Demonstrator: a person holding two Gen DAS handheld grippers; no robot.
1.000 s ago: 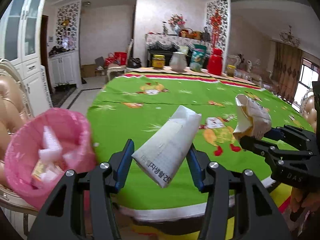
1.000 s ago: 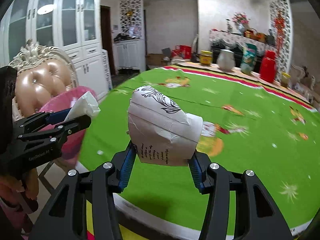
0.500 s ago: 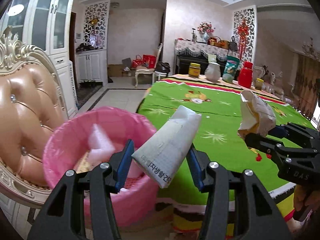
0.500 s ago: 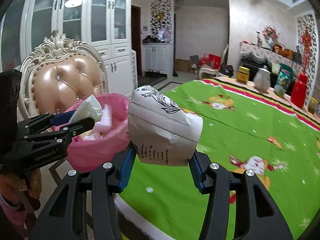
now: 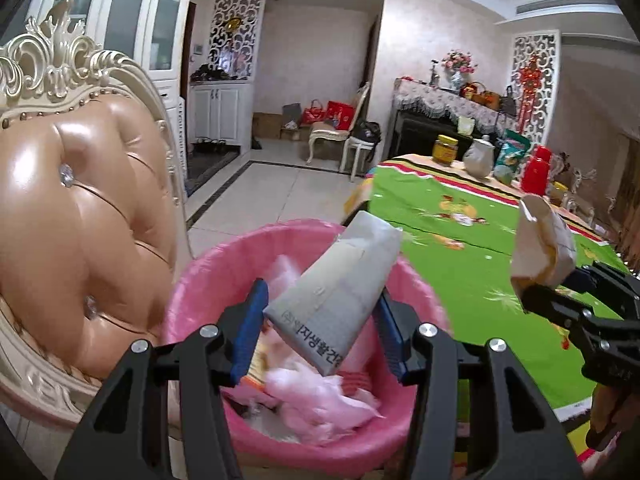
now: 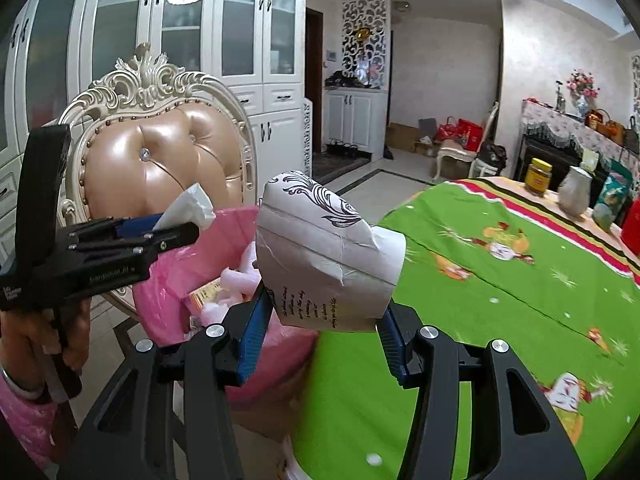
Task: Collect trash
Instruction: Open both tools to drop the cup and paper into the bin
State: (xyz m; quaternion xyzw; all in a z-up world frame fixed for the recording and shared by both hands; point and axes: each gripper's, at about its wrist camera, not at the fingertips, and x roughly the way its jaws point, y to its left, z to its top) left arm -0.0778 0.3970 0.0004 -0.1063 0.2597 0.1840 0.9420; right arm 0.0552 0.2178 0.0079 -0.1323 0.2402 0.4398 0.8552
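A grey carton (image 5: pixel 336 292) with Korean print is clamped in the left hand-held gripper (image 5: pixel 320 320), directly above the pink-lined trash bin (image 5: pixel 192 280) holding pink scraps. The right hand-held gripper (image 6: pixel 320 320) is clamped on a crumpled white paper bag (image 6: pixel 324 256), between the bin and the green table (image 6: pixel 500 288). A tufted chair (image 5: pixel 80 216) stands behind the bin.
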